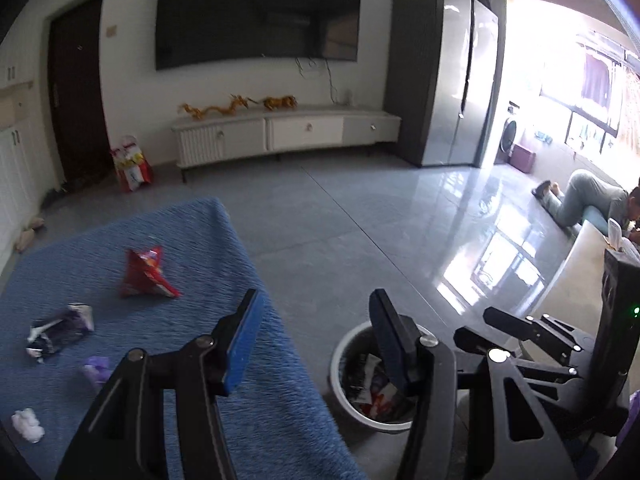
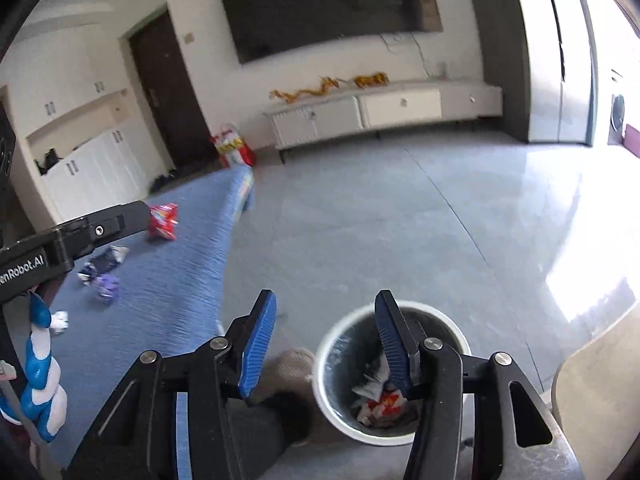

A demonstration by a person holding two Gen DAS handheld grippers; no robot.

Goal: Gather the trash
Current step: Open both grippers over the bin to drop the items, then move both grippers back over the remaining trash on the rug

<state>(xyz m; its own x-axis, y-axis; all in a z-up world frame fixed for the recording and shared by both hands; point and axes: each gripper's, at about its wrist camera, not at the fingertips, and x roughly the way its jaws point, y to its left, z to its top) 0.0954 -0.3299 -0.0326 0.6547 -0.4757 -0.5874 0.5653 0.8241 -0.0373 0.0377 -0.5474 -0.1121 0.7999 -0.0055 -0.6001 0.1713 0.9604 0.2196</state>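
Note:
My left gripper (image 1: pixel 316 340) is open and holds nothing; it hangs over the right edge of the blue-covered table (image 1: pixel 224 264). On the cloth lie a red snack wrapper (image 1: pixel 146 274), a crumpled dark wrapper (image 1: pixel 60 332), a purple scrap (image 1: pixel 96 368) and a white tissue (image 1: pixel 28 426). A white-rimmed trash bin (image 1: pixel 334 372) with wrappers inside stands on the floor beside the table. My right gripper (image 2: pixel 326 340) is open and empty above that bin (image 2: pixel 320 380). The red wrapper (image 2: pixel 163 222) shows on the table to its left.
A person's foot in a slipper (image 2: pixel 288 392) stands next to the bin. Another person (image 1: pixel 588 196) sits on the floor at the far right. A low TV cabinet (image 1: pixel 280 132), a tall fridge (image 1: pixel 448 80) and a red bag (image 1: pixel 132 164) line the far wall.

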